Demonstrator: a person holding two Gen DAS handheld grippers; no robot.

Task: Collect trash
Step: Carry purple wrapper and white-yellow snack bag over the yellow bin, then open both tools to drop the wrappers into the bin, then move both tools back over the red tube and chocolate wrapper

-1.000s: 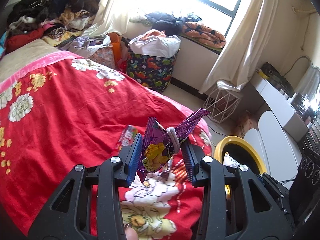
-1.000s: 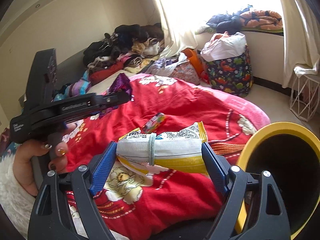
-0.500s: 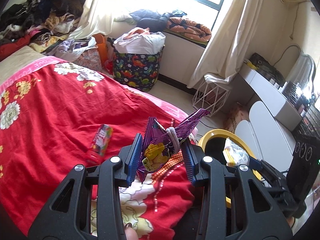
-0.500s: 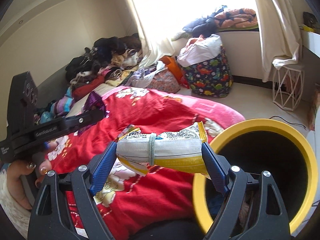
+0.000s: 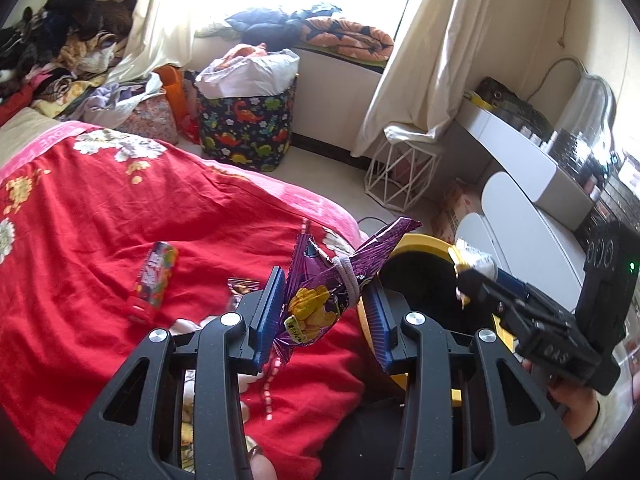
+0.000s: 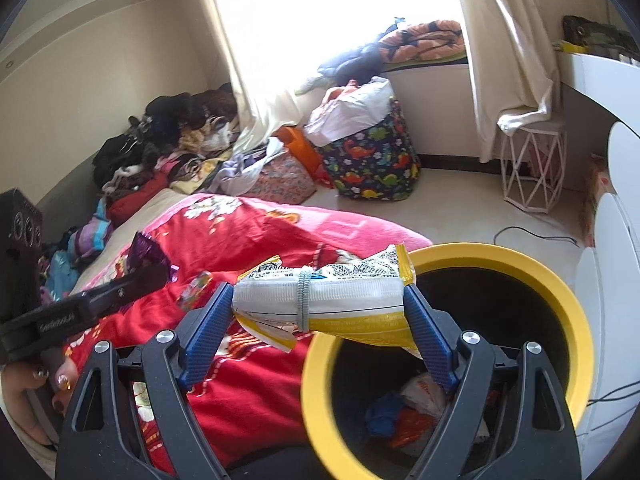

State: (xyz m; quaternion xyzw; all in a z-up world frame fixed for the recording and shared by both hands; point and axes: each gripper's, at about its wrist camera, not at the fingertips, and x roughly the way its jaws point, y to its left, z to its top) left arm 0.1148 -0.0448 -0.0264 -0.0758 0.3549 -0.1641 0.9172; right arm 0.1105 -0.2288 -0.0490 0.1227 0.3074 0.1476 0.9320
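The left hand-held gripper [image 5: 326, 312] is clenched on a crinkled purple foil snack bag [image 5: 320, 300] bound with a grey elastic band, held above the red floral bedspread [image 5: 100, 208]. The right hand-held gripper [image 6: 318, 328] grips a white-and-yellow plastic chip bag [image 6: 332, 300], also banded, just over the rim of the round yellow-rimmed black trash bin [image 6: 556, 292], which holds crumpled wrappers. A flat glossy candy wrapper [image 5: 156, 272] lies on the bedspread.
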